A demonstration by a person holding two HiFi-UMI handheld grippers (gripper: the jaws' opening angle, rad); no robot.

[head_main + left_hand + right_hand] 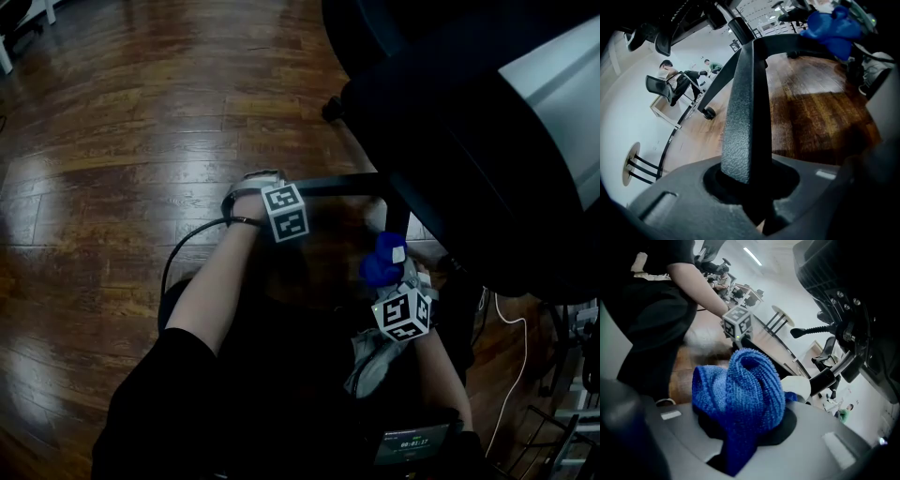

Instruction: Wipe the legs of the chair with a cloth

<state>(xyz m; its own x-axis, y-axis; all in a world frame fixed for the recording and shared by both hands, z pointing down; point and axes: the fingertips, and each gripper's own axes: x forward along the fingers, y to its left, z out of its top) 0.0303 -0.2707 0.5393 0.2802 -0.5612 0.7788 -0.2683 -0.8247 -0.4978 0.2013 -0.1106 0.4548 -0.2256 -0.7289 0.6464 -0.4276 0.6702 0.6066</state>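
A black office chair [450,141] lies tipped at the right of the head view. One of its base legs [342,185] runs level across the middle. My left gripper [281,186] is shut on the end of this leg, and in the left gripper view the textured black leg [745,103] rises straight out of the gripper [750,183]. My right gripper [394,277] is shut on a bunched blue cloth [382,261] just below the leg, near the chair's hub. In the right gripper view the cloth [740,390] bulges from the gripper [745,427]. The cloth [832,28] also shows at the top right of the left gripper view.
Dark wooden floor [141,141] spreads to the left. A castor [331,110] sticks out at the chair's far side. A white cable [514,375] trails on the floor at the right. Far off, people sit by another chair [663,86].
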